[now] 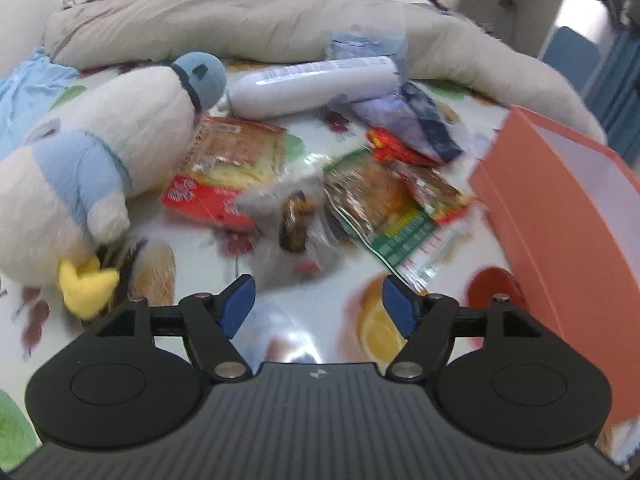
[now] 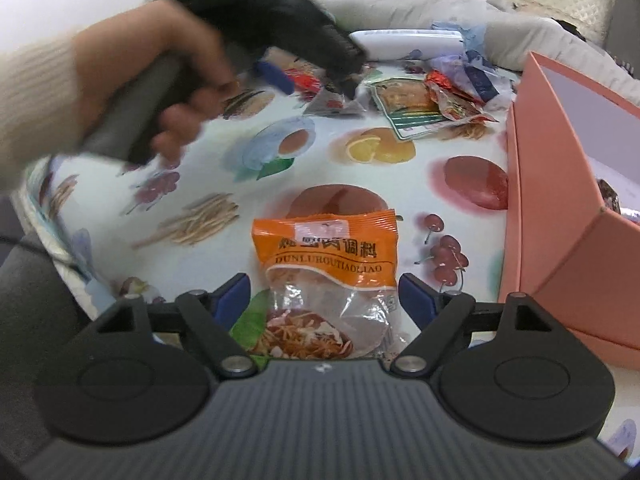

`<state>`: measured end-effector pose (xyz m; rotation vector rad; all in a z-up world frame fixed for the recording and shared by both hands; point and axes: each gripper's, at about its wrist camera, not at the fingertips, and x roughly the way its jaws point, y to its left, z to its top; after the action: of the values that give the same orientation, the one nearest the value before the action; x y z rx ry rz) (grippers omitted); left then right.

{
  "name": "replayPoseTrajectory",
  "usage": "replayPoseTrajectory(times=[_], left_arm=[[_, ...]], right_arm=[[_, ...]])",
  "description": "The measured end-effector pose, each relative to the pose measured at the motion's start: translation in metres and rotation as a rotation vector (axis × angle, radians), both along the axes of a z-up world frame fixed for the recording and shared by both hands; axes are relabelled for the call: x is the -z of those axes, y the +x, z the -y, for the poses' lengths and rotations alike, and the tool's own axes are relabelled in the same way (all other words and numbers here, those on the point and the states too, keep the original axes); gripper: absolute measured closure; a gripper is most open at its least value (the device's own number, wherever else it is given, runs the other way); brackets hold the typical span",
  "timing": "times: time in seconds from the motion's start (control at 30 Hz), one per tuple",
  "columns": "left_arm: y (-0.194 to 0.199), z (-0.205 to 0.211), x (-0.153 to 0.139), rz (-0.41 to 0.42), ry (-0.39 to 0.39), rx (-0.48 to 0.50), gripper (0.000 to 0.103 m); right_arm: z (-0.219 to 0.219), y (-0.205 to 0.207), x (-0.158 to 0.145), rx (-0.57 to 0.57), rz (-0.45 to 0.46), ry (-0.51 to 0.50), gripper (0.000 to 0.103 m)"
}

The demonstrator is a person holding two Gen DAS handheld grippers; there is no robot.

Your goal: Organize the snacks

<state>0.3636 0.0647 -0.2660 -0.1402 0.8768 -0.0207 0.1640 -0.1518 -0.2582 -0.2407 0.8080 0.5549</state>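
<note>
- Nearest you, between the spread fingers of your right gripper (image 2: 322, 294), lies the orange seasoning packet (image 2: 326, 276) on the fruit-print cloth (image 2: 200, 184); nothing is clamped yet.
- Judging by that, you're at the pick-up step: close on the packet, then carry it right into the pink box (image 2: 560, 208).
- Farther off, your left gripper (image 1: 318, 304) hangs apart and empty, short of the snack pile (image 1: 360, 184).
- Beyond the pile lies a white tube (image 1: 312, 84).

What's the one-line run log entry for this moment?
left gripper: open, above clear snack packet | right gripper: open, straddling orange seasoning packet | pink box: right, open
</note>
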Motion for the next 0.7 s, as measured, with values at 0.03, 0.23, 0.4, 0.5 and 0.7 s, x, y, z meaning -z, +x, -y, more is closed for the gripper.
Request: replayPoseTrajectory(times=[0.03,0.23,0.4,0.5,0.7], left_arm=[[0.005,0.0,0.001,0.002,0.009,-0.014,0.028],[0.018,0.002,0.009,0.059,0.03,-0.069,0.028],[0.037,-0.001,0.024,0.033,0.035,-0.084,0.028],[0.048,-0.004,0.033,-0.005,0.042,-0.088,0.029],[0.056,-0.006,0.043,-0.016,0.031,-0.092,0.037]], right_arm=[[0.0,0.001,0.001,0.004,0.003,-0.003,0.02],[0.006,0.005,0.005,0.025,-0.006,0.0,0.02],[0.004,0.008,0.011,0.009,0.02,-0.035,0.02],[0.005,0.014,0.013,0.012,-0.004,-0.009,0.02],[0.006,0.02,0.02,-0.006,-0.017,0.008,0.02]])
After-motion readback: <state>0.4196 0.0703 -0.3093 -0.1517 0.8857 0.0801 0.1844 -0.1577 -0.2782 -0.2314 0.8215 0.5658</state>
